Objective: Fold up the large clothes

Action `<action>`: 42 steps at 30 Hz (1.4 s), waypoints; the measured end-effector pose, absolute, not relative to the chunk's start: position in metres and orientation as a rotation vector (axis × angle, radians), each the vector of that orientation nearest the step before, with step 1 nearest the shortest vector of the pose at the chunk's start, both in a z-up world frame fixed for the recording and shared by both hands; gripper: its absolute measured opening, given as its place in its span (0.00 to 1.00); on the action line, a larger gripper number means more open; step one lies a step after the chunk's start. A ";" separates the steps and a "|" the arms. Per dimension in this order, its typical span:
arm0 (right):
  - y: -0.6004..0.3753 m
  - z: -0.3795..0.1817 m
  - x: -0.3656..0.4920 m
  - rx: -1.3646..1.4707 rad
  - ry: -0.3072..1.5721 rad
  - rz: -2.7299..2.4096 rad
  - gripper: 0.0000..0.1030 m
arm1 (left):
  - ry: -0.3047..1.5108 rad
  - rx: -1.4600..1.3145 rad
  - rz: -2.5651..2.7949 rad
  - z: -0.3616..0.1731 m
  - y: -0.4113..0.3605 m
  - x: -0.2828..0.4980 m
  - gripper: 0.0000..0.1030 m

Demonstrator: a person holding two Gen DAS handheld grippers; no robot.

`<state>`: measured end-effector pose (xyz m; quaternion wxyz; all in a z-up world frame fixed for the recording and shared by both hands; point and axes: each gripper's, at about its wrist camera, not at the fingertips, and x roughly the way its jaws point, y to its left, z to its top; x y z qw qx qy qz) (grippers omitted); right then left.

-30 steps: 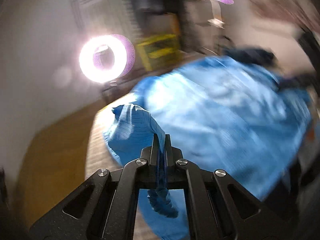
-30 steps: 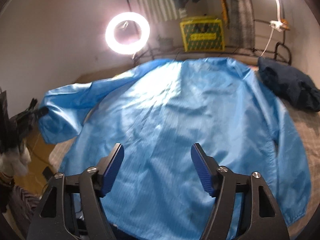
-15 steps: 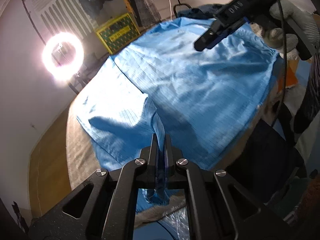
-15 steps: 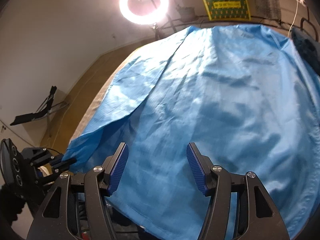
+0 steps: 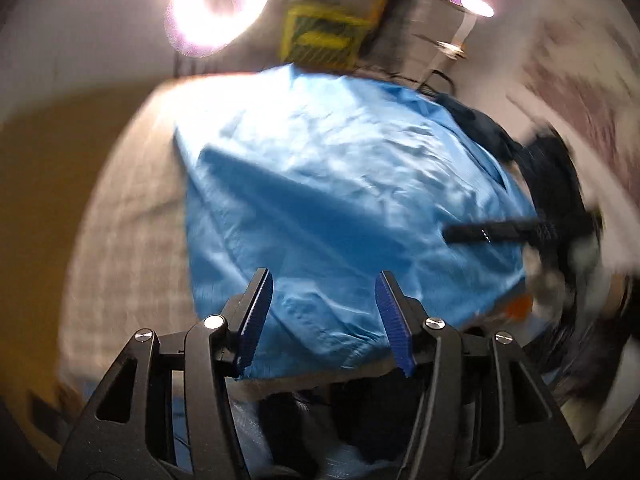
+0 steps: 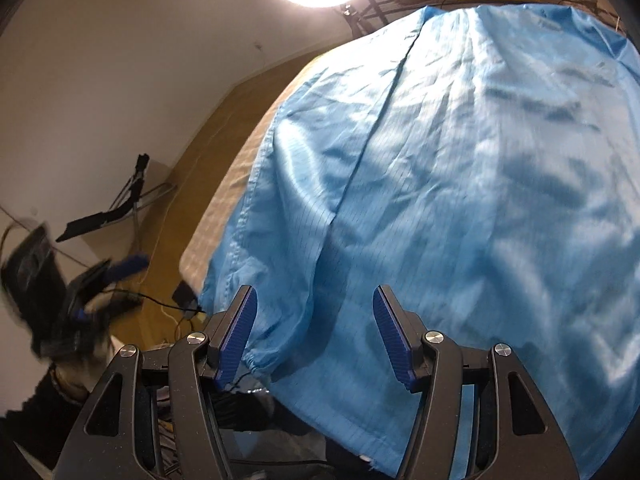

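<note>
Blue garment (image 6: 460, 184) spread on the bed, one sleeve laid in over the body, further folds left; left gripper (image 5: 322, 316) just opened and empty, right gripper (image 6: 316, 336) apart, empty.

Counter (image 5: 132, 216) had a beige checked cover. Light-blue garment (image 6: 460, 168) lay spread flat on it, hem hanging over the near edge. Dark garment (image 5: 476, 124) sat at far right corner.

A large light-blue garment (image 6: 460, 184) with a fine grid weave lies spread and wrinkled, filling the frame's centre and right; one sleeve is folded over its left side.
</note>
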<state>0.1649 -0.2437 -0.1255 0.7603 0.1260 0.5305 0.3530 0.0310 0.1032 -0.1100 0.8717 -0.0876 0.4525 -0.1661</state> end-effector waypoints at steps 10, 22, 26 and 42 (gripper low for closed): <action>-0.222 -0.152 0.152 0.305 1.254 0.827 0.54 | 1.237 -0.420 -0.308 -0.183 0.116 0.082 0.30; -0.205 -0.173 0.148 0.451 1.351 0.898 0.05 | 1.207 -0.420 -0.318 -0.180 0.122 0.070 0.01; -0.196 -0.162 0.143 0.494 1.322 0.960 0.04 | 1.160 -0.442 -0.272 -0.169 0.145 0.061 0.00; -0.147 -0.191 0.125 0.396 1.414 0.951 0.02 | 1.175 -0.373 -0.134 -0.183 0.161 0.055 0.00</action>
